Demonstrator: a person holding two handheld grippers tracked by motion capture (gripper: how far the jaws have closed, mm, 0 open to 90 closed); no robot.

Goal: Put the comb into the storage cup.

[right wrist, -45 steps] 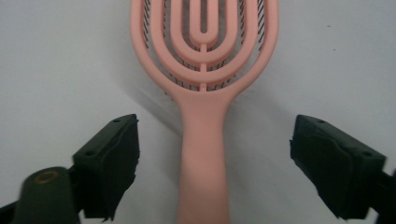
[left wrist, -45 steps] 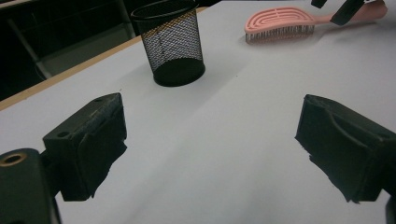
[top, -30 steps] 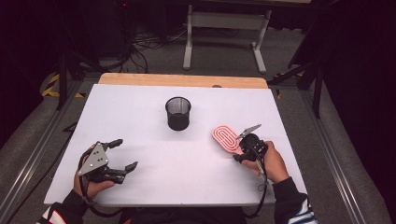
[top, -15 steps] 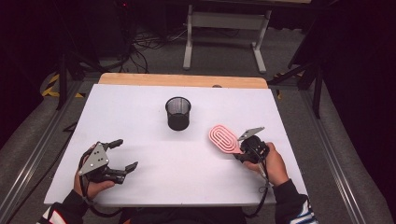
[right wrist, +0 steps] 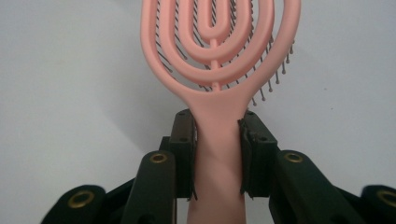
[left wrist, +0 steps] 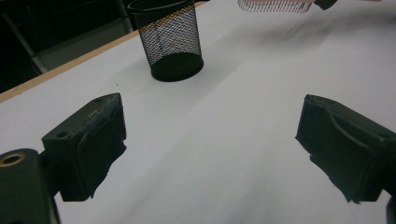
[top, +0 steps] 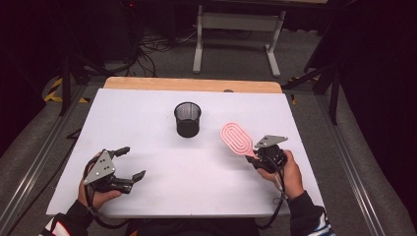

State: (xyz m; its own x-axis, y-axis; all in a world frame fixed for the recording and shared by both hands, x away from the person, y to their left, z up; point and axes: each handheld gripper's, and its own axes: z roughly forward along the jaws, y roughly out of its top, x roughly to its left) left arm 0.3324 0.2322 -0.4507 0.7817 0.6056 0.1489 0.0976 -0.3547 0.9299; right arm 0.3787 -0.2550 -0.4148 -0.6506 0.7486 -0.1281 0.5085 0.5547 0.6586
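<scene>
Pink hairbrush held in the right gripper above a white table, mesh cup at centre, left gripper wide open.

The right gripper [top: 256, 158], at about 4 o'clock on the white table [top: 147, 123], has its jaws closed tight on the handle of the pink hairbrush [top: 237, 138]; the brush head points toward 11 o'clock from the hand, bristles facing down, lifted off the surface. The black mesh cup [top: 188, 119] stands upright near the table's middle, toward 12 o'clock, well apart from the brush head with bare table between them. The left gripper [top: 129, 162], at about 8 o'clock, has its jaws spread wide with nothing between them, aimed toward the cup. A wooden strip [top: 192, 84] edges the far side; beyond it stands a grey metal stand [top: 236, 22] and cables [top: 147, 46] on the floor.
</scene>
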